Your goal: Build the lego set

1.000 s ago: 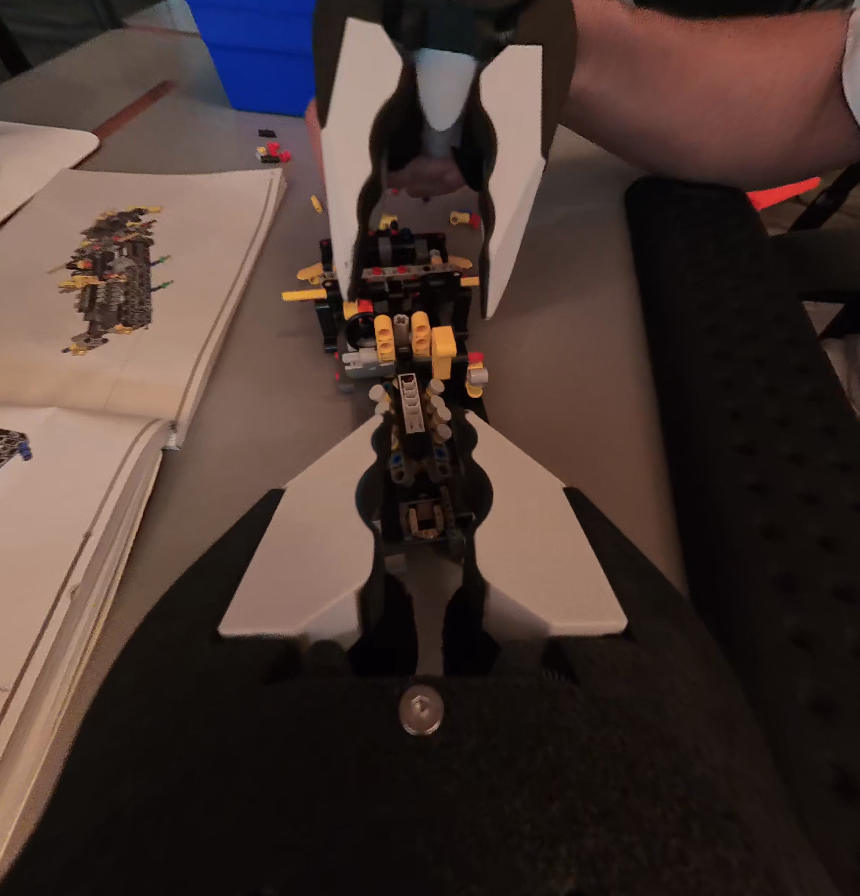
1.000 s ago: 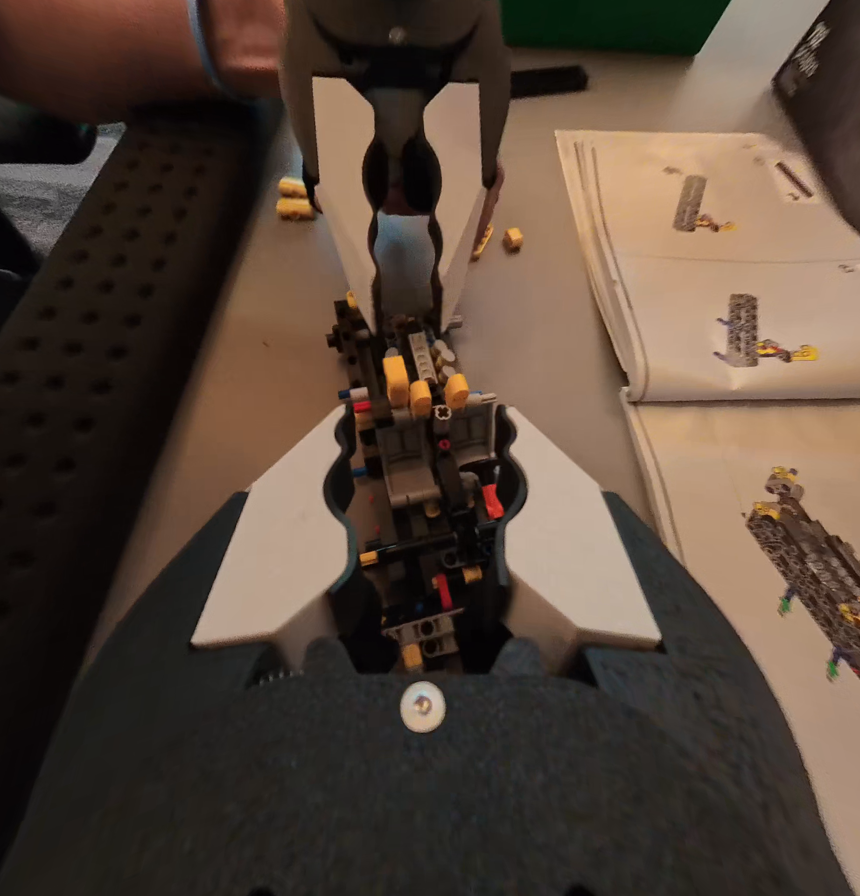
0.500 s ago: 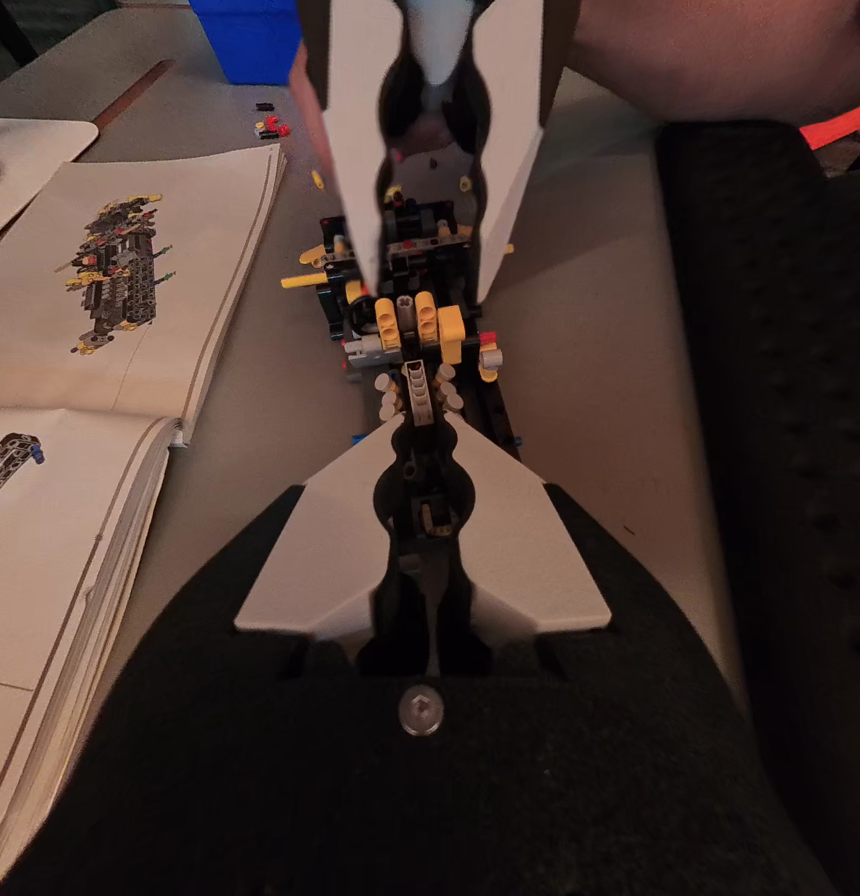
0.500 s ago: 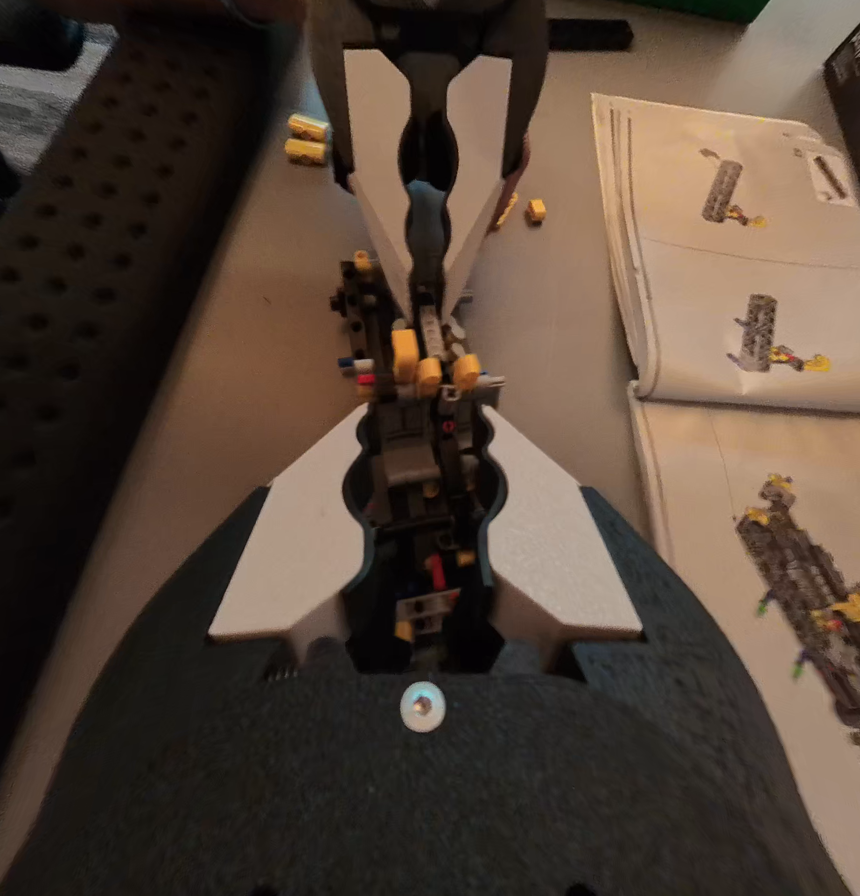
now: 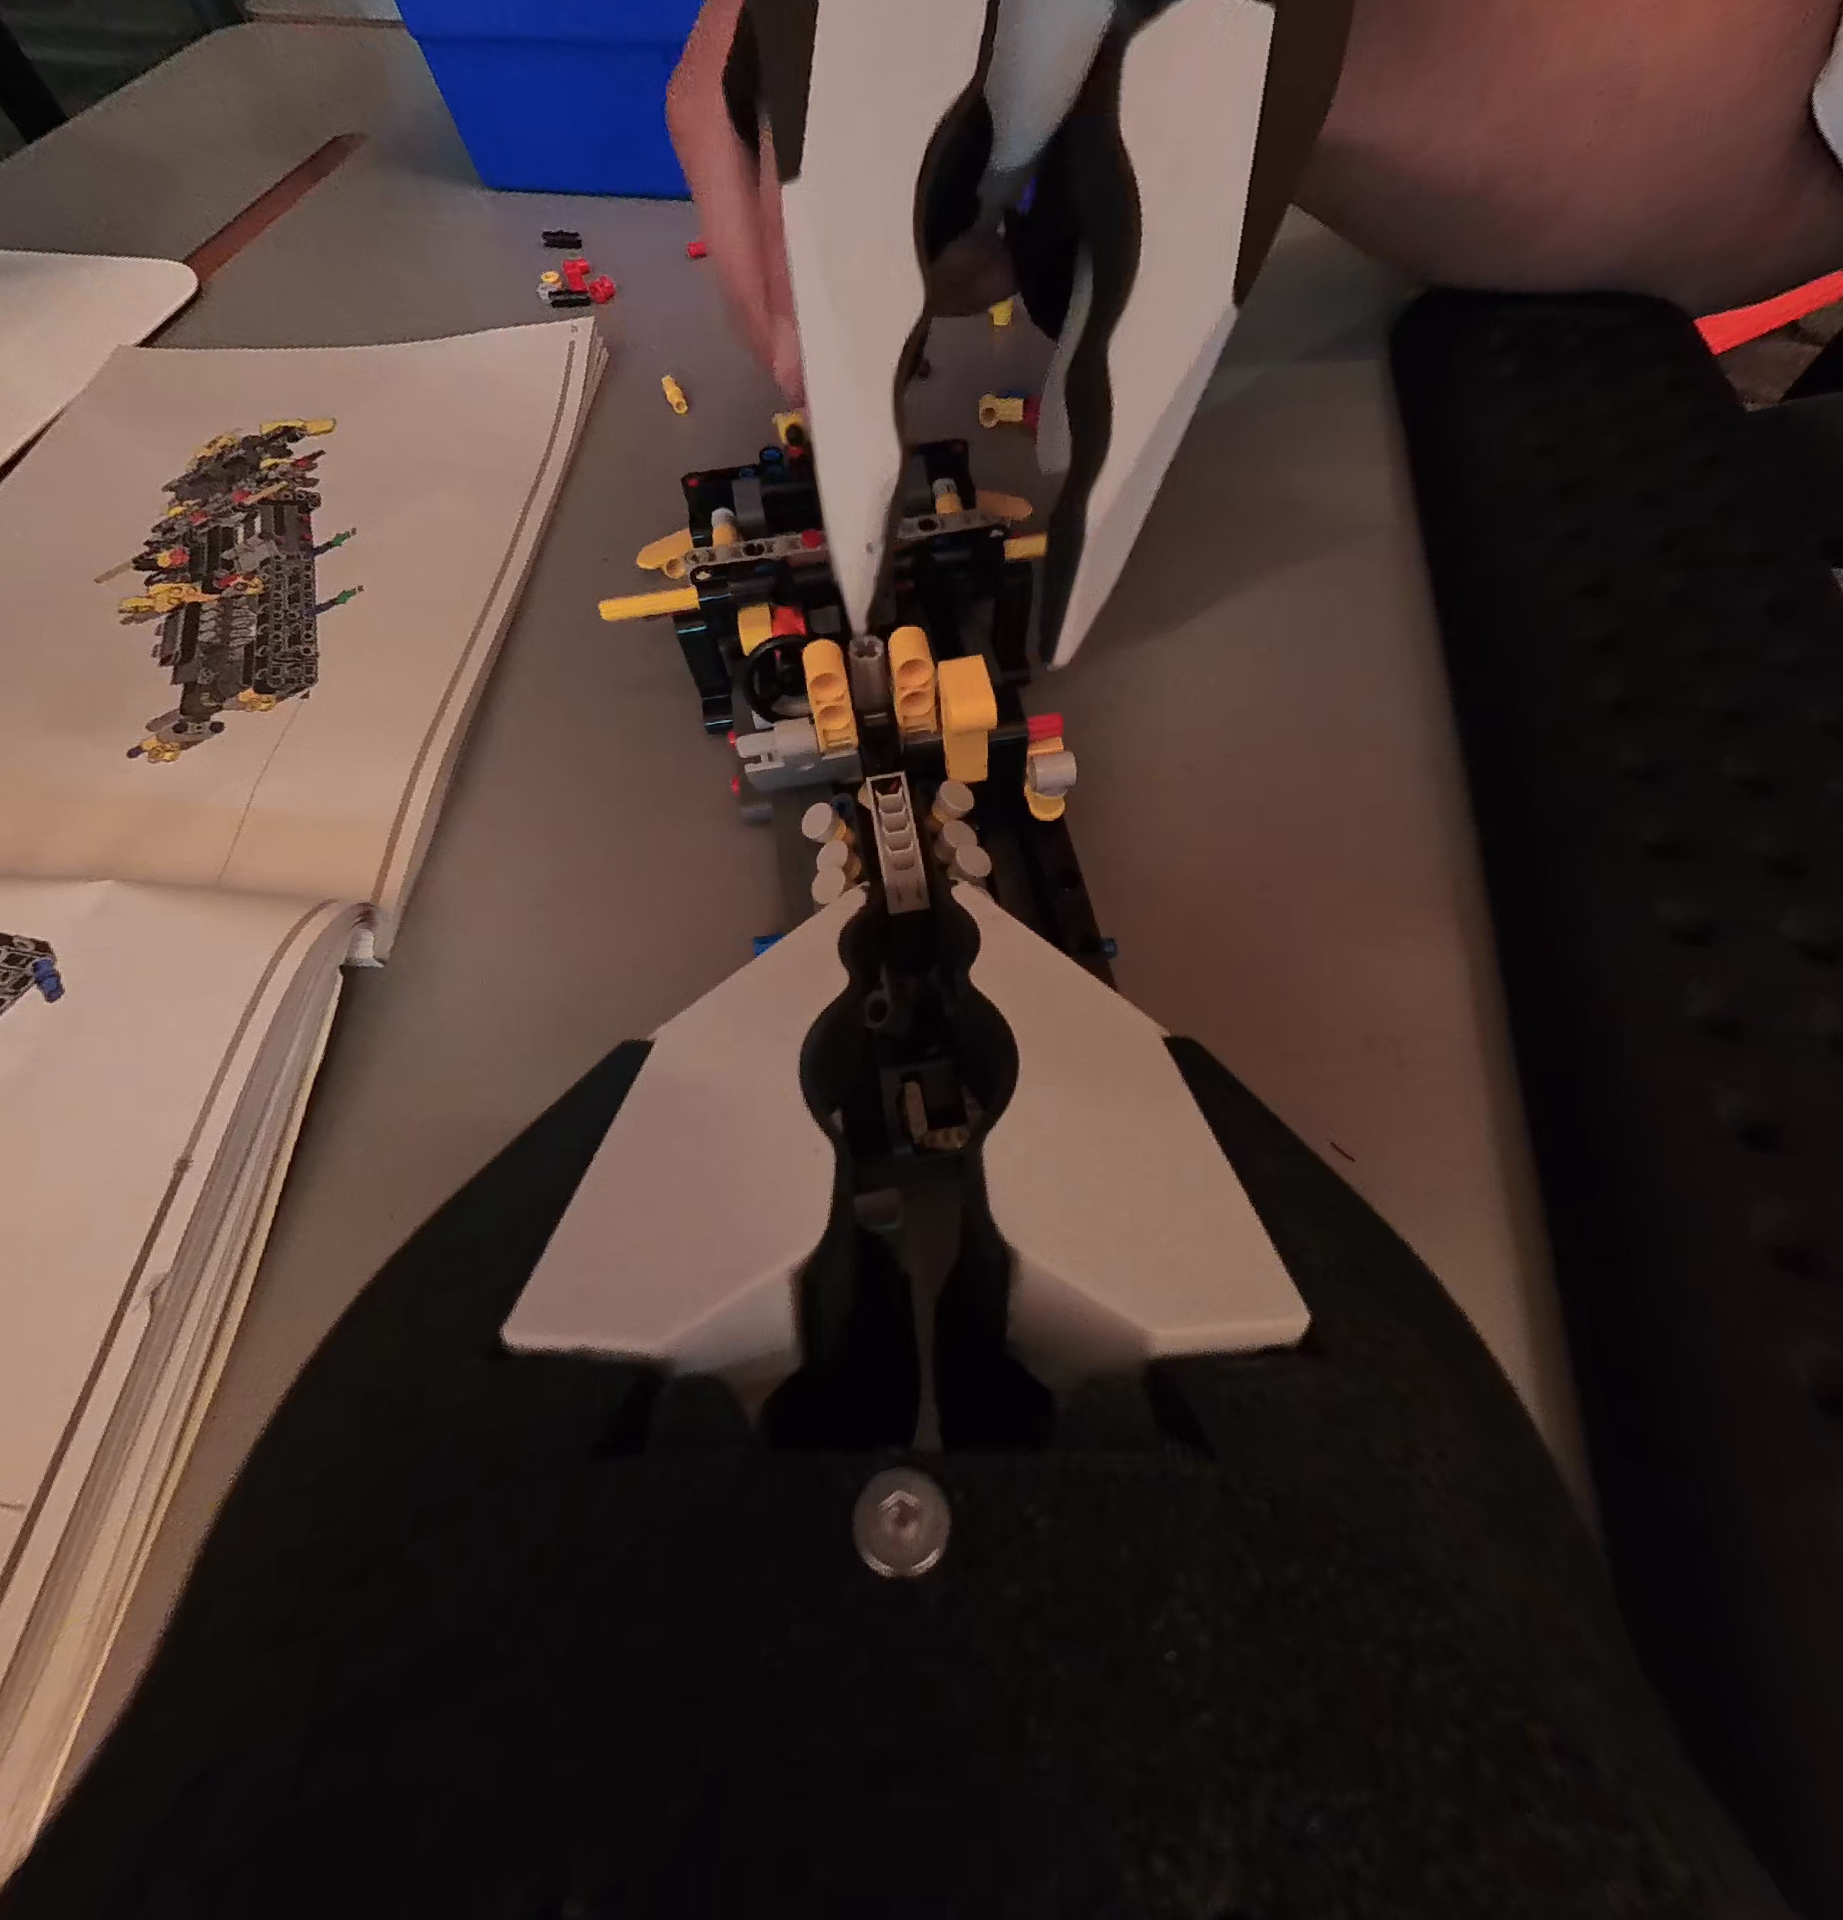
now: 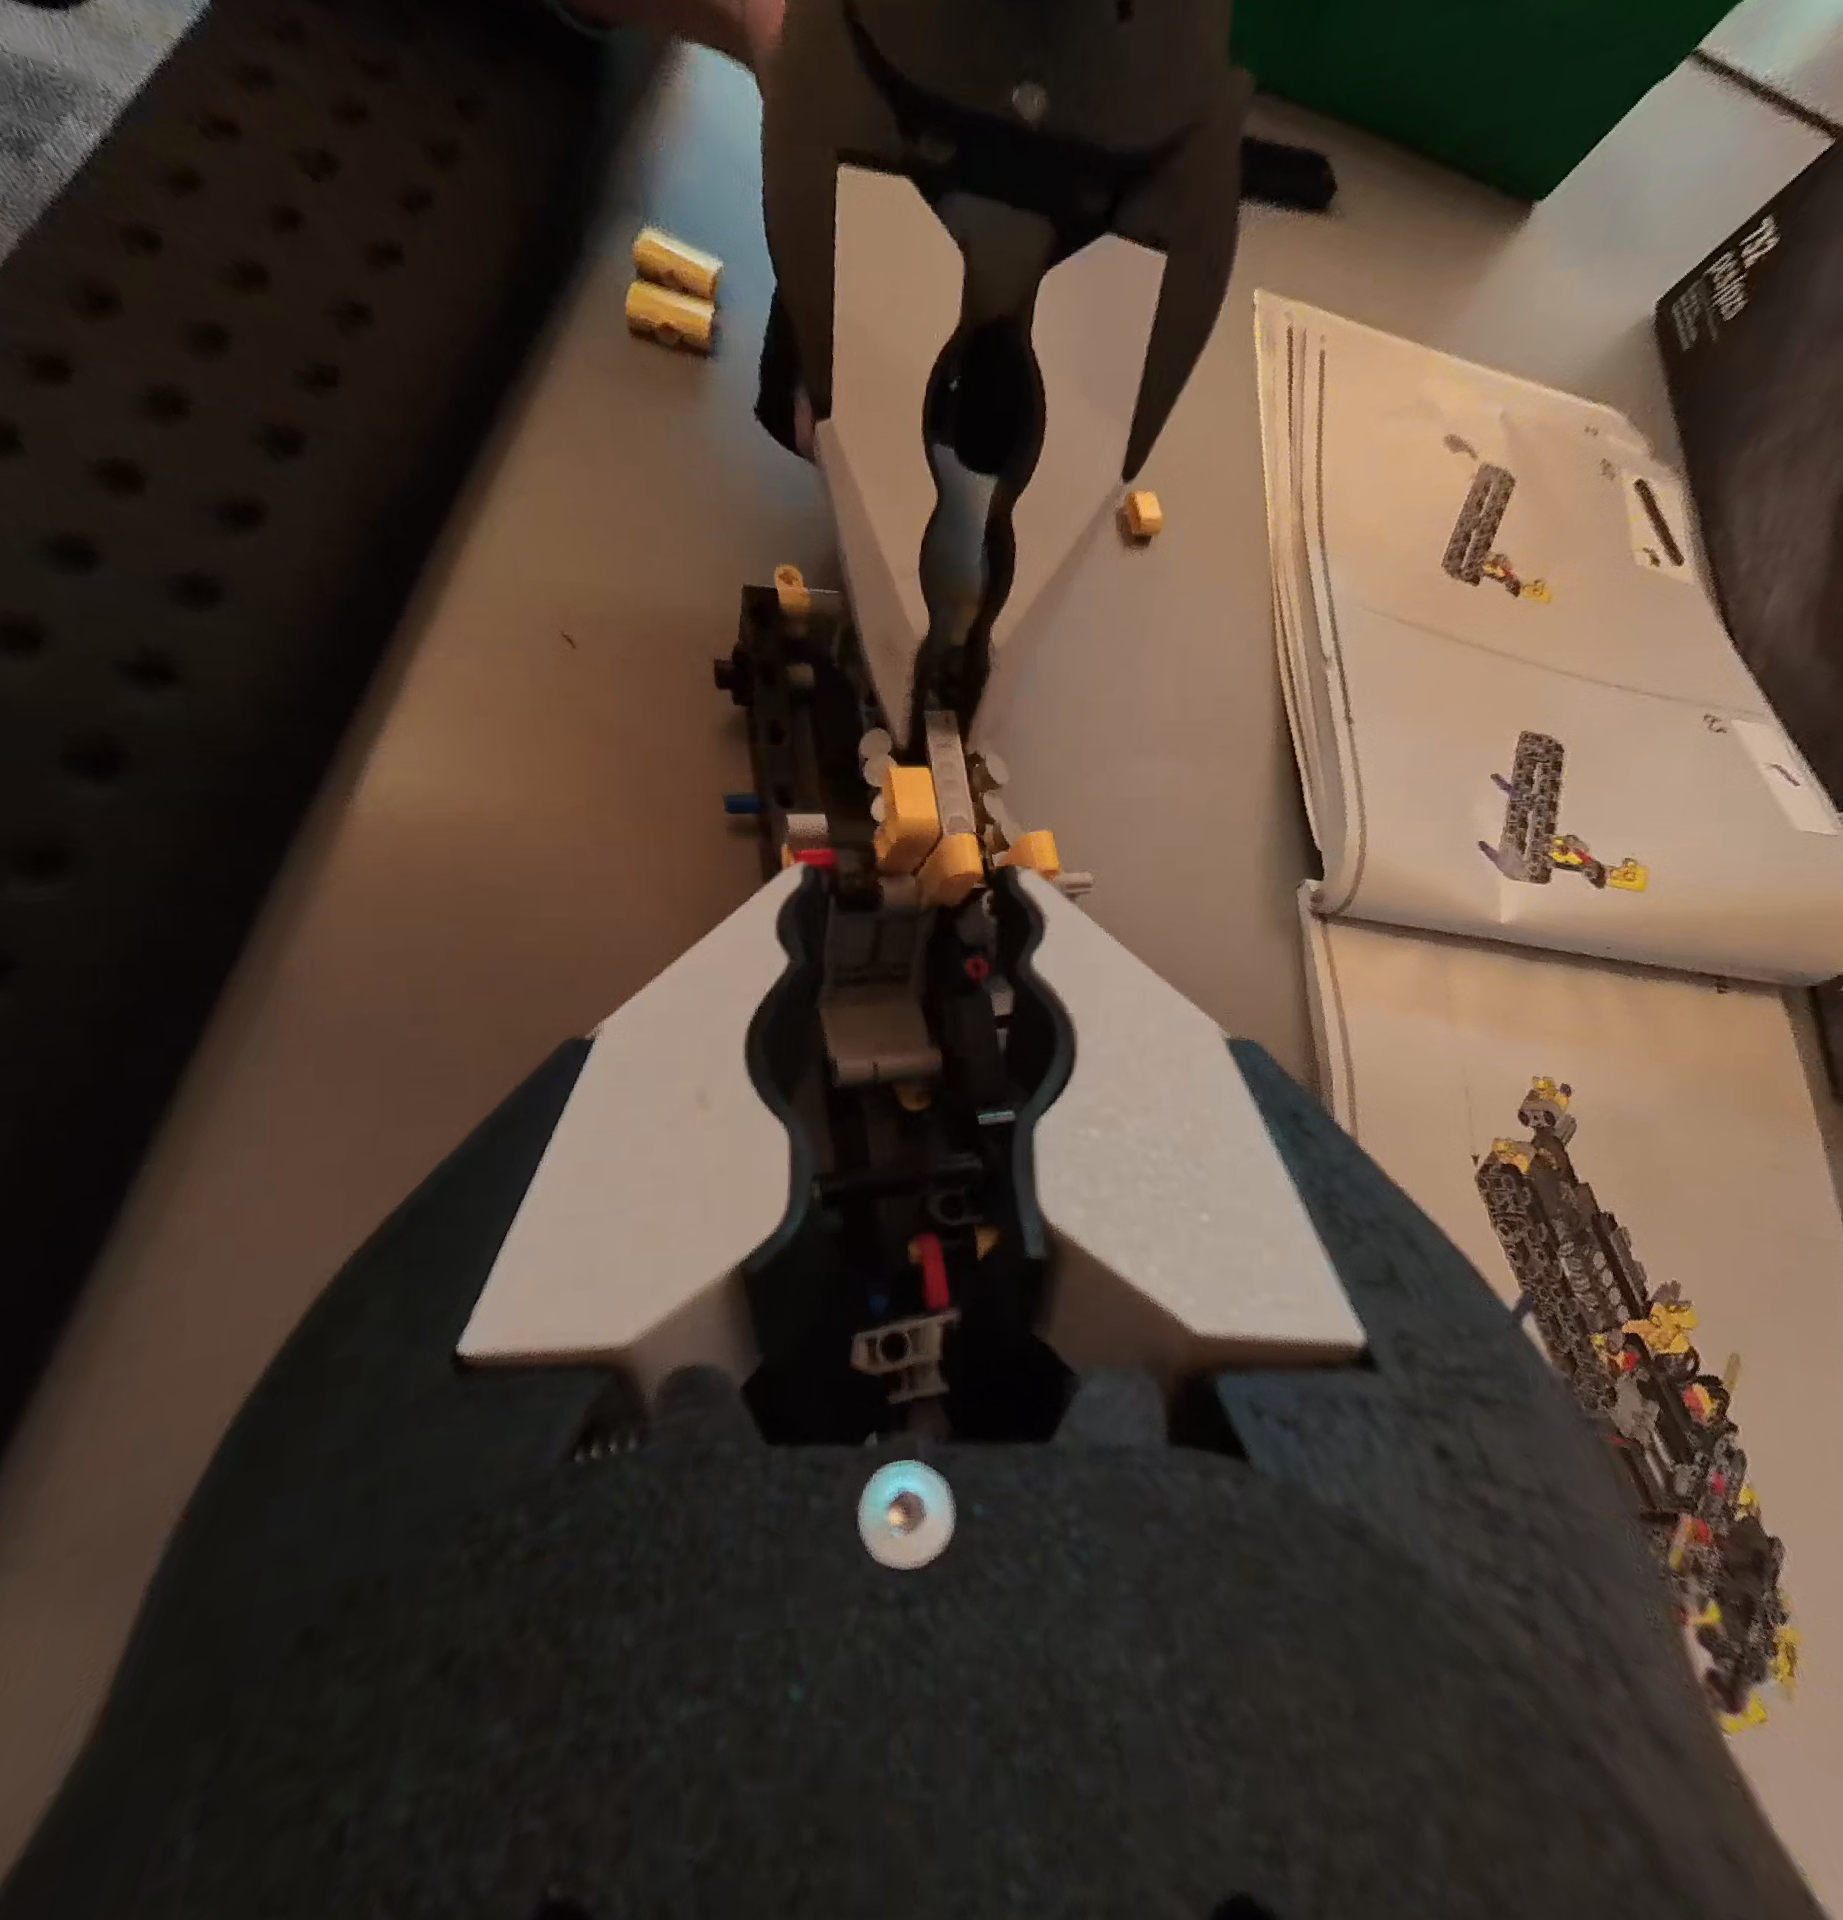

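A long black lego model (image 5: pixel 901 707) with yellow and grey parts lies on the grey table (image 5: pixel 605 831), lengthwise between my two grippers. My left gripper (image 5: pixel 909 900) is shut on the narrow near end, at the grey beam with pale pegs. In the right wrist view the left gripper (image 6: pixel 943 712) comes in from the far side. My right gripper (image 6: pixel 906 878) is closed around the model's (image 6: pixel 917 821) other end, with the grey seat part between its jaws. In the left wrist view the right gripper (image 5: pixel 958 639) reaches down from above.
An open instruction booklet (image 5: pixel 273 623) lies beside the model; it also shows in the right wrist view (image 6: pixel 1519 675). Loose yellow pieces (image 6: pixel 673 291) and small red and black bits (image 5: pixel 574 281) lie on the table. A blue bin (image 5: pixel 553 94), a green bin (image 6: pixel 1468 83) and a black perforated chair (image 5: pixel 1675 935) border it. Left tips to right tips: about 5 centimetres.
Both grippers' jaws have narrowed onto the model. Each has slid further along it, so the two grippers are closer together.
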{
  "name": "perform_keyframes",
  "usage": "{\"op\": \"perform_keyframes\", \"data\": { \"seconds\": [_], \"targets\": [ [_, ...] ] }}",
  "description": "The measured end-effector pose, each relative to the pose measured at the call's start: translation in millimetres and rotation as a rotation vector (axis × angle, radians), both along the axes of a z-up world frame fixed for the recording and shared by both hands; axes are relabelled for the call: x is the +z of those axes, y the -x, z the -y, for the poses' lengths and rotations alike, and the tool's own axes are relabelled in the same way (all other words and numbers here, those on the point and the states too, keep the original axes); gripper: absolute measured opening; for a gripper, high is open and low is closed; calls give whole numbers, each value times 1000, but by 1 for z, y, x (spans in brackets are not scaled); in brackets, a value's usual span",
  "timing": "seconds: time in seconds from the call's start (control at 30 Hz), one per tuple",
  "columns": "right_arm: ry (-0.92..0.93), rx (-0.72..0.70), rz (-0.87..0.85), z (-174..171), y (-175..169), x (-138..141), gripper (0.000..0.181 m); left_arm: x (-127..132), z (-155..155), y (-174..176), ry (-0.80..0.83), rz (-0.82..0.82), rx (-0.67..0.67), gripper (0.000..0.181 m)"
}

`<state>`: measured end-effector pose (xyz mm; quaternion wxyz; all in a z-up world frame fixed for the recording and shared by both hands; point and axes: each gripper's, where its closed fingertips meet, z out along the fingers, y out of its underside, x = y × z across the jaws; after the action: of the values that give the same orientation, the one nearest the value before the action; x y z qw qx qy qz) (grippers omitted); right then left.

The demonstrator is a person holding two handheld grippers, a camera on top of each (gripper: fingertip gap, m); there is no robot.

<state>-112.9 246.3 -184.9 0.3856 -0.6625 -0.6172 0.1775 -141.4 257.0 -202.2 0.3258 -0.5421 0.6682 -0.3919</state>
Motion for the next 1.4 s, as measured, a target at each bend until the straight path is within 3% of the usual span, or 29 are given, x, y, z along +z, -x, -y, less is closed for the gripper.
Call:
{"op": "perform_keyframes", "data": {
  "seconds": [0.2,0.57,0.83,0.93,1.0,1.13,1.3,1.4],
  "targets": [
    [-5,27,69,-1,4,-7,28,0,1,-1,0,1,-5,9],
    [30,63,29,-2,3,-8,26,0,1,-1,-5,2,-3,9],
    [33,29,23,-1,3,-7,27,0,1,-3,-22,4,0,9],
    [30,-23,-11,2,-1,6,30,0,2,-5,-34,7,1,9],
    [60,-77,-54,8,-8,17,25,0,2,-6,-34,4,6,9],
    [141,-326,-174,13,-21,23,27,4,3,-5,-24,8,12,13],
    [138,-586,-189,32,-35,-1,41,32,-4,10,46,119,34,26],
    [70,-782,-134,30,-56,-17,39,26,-22,24,62,110,102,31]
  ]
}}
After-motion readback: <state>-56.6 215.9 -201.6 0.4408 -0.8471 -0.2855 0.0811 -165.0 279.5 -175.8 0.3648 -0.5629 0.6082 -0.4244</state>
